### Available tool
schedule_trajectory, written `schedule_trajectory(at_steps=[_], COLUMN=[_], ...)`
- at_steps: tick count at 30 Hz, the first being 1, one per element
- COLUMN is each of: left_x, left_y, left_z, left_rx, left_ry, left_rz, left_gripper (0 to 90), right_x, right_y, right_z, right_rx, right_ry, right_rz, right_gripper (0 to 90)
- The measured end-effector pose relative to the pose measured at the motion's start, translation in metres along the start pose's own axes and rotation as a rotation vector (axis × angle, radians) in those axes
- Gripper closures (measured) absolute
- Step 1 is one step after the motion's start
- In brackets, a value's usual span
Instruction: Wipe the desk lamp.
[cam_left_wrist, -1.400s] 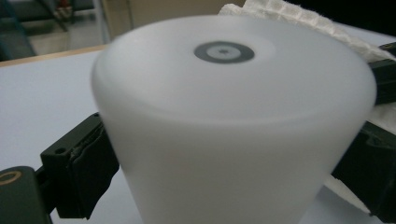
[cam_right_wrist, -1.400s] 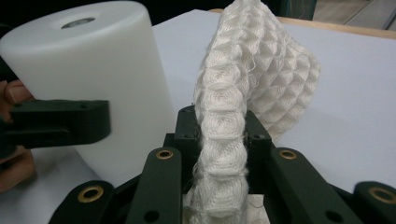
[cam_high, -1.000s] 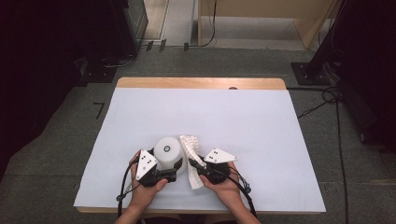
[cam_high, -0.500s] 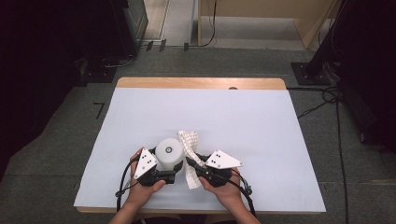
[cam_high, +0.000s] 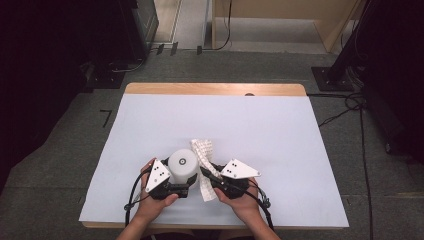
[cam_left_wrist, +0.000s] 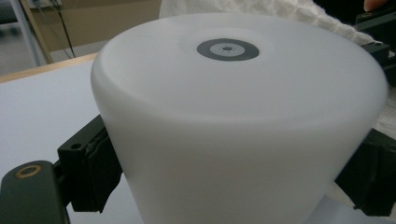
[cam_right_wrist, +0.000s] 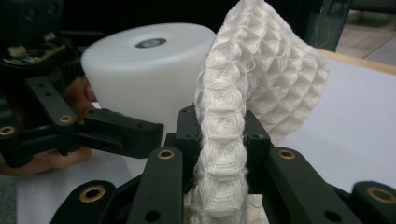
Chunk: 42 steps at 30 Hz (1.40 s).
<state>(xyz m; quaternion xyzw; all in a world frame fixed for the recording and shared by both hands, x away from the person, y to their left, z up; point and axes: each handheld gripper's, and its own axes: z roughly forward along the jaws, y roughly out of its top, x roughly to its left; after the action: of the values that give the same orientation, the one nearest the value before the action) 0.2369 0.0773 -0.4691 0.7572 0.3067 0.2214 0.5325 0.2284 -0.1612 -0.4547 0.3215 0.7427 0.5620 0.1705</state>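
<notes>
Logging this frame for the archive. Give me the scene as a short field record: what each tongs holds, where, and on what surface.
left tongs: shut on the white cup, gripping its side
white cup: upside down, base up, near the table's front edge
right tongs: shut on the white waffle cloth
white waffle cloth: held upright, right beside the cup
surface: white sheet covering a wooden table
</notes>
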Motion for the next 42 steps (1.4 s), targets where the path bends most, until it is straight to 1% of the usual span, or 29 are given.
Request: schedule_trajectory(at_steps=[2,3,5,7,8,9,10,12,13,14,16,17,18,19,20,22,24,26,27,29,30,31,33,35,37,39,41,42], left_x=[0.0,0.001,0.003,0.004,0.004,0.001,-0.001,-0.008,-0.011,-0.016,-0.025,-0.029,-0.031,-0.027,-0.027,-0.019,-0.012,-0.006,-0.003,0.0,0.0,0.001,-0.001,-0.004,-0.004,-0.004,-0.002,-0.002], left_y=[-0.004,-0.006,-0.007,-0.008,-0.009,-0.009,-0.008,-0.006,-0.006,-0.005,-0.005,-0.004,-0.004,-0.003,-0.003,-0.002,-0.002,0.001,0.002,0.002,0.001,-0.001,-0.003,-0.002,0.0,0.004,0.007,0.009], left_z=[0.002,0.004,0.004,0.003,0.001,-0.001,-0.003,-0.006,-0.005,-0.003,0.002,0.005,0.007,0.004,0.004,0.002,-0.001,-0.004,-0.005,-0.006,-0.005,-0.004,-0.001,0.0,-0.001,-0.005,-0.009,-0.011], left_rx=[0.019,0.028,0.022,0.015,0.009,-0.011,-0.014,-0.029,-0.022,-0.008,0.016,0.039,0.049,0.027,0.027,0.029,0.007,-0.008,-0.011,-0.009,-0.005,0.01,0.025,0.022,0.011,-0.013,-0.039,-0.047], left_ry=[0.009,0.012,0.006,0.0,0.005,0.045,0.066,0.106,0.133,0.174,0.208,0.249,0.277,0.233,0.233,0.188,0.163,0.141,0.136,0.126,0.12,0.113,0.095,0.085,0.075,0.063,0.05,0.051], left_rz=[0.019,0.024,0.008,0.003,-0.001,-0.002,-0.006,-0.035,-0.029,-0.026,-0.026,-0.02,-0.011,-0.038,-0.038,-0.063,-0.081,-0.089,-0.085,-0.08,-0.076,-0.073,-0.054,-0.037,-0.035,-0.039,-0.047,-0.048], left_gripper=[8.7,8.7,8.7,8.7,8.5,8.1,5.0,2.0,2.0,2.0,2.1,4.7,4.7,8.2,8.5,8.6,8.7,8.7,8.8,8.8,8.8,8.8,8.8,8.8,8.8,8.8,8.8,8.8], right_x=[-0.004,-0.008,-0.01,-0.013,-0.014,-0.015,-0.016,-0.017,-0.017,-0.017,-0.015,-0.014,-0.014,-0.011,-0.011,-0.009,-0.007,-0.004,-0.003,-0.001,0.0,0.001,0.003,0.004,0.004,0.002,0.0,-0.001], right_y=[-0.006,-0.011,-0.012,-0.013,-0.013,-0.013,-0.014,-0.015,-0.016,-0.017,-0.02,-0.021,-0.021,-0.022,-0.022,-0.023,-0.025,-0.026,-0.026,-0.024,-0.022,-0.02,-0.013,-0.004,0.0,-0.002,-0.008,-0.012], right_z=[0.003,0.005,0.005,0.004,0.003,0.003,0.003,0.004,0.005,0.006,0.01,0.012,0.012,0.013,0.013,0.015,0.018,0.021,0.021,0.02,0.019,0.017,0.011,0.002,-0.002,-0.001,0.005,0.008], right_rx=[0.02,0.034,0.04,0.038,0.036,0.036,0.036,0.044,0.047,0.053,0.071,0.081,0.081,0.093,0.093,0.102,0.122,0.13,0.129,0.114,0.097,0.086,0.043,-0.012,-0.037,-0.027,0.02,0.048], right_ry=[-0.016,-0.04,-0.048,-0.061,-0.063,-0.067,-0.071,-0.069,-0.071,-0.069,-0.068,-0.064,-0.064,-0.053,-0.053,-0.044,-0.033,-0.025,-0.022,-0.008,0.004,0.008,0.019,0.02,0.022,0.027,0.021,0.015], right_rz=[0.016,0.033,0.037,0.043,0.048,0.048,0.048,0.057,0.053,0.059,0.058,0.052,0.052,0.048,0.048,0.045,0.045,0.048,0.045,0.04,0.036,0.033,0.014,-0.005,-0.014,-0.01,0.003,0.011], right_gripper=[74.6,74.7,74.7,74.6,74.6,74.5,74.5,74.3,74.2,74.2,74.1,74.1,74.1,74.0,74.0,73.9,73.9,73.9,73.9,74.0,74.0,74.0,74.0,74.1,74.1,74.1,74.2,74.3])
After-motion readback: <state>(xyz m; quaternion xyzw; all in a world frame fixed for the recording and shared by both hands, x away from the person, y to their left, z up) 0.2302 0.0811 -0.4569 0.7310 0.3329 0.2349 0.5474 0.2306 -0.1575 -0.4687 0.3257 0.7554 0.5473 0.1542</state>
